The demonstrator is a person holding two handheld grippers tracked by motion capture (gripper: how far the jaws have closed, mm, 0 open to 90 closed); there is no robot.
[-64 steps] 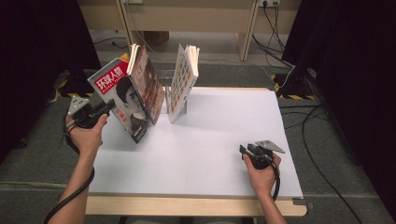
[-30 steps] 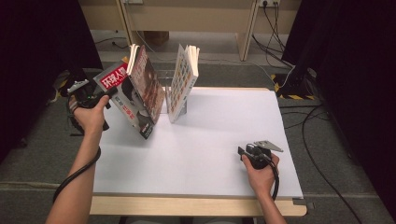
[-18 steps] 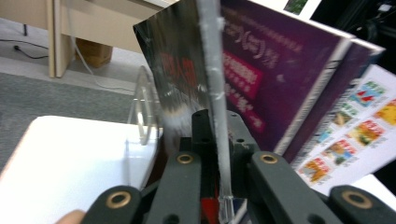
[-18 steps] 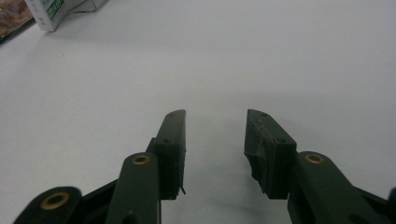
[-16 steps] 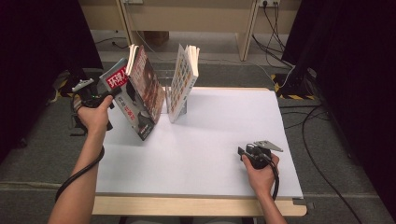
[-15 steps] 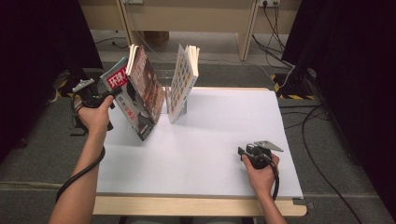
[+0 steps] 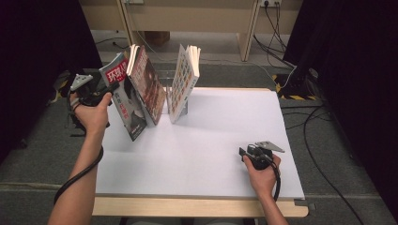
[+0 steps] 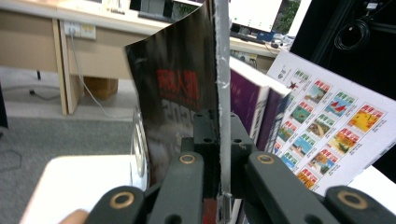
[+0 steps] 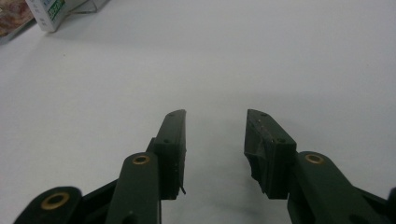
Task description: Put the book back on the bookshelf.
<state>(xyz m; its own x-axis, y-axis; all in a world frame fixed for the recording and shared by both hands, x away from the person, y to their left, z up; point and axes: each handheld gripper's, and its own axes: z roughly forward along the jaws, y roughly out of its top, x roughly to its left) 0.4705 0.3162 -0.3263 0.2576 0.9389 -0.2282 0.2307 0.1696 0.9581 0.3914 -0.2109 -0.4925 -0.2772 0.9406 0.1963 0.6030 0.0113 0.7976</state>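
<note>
Magazine (image 7: 123,98): upper left of the high view, tilted, lower edge on the table (image 7: 211,140), leaning beside two more books (image 7: 166,82).
Left gripper (image 7: 101,93): jaws pinched on the magazine's edge (image 8: 223,116).
Right gripper (image 7: 244,153): lower right, jaws spread with nothing between them, resting on the table (image 9: 280,56).

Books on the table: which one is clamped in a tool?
The magazine with red title characters, leftmost of the three, clamped by the left tool. The other two stand untouched.
</note>
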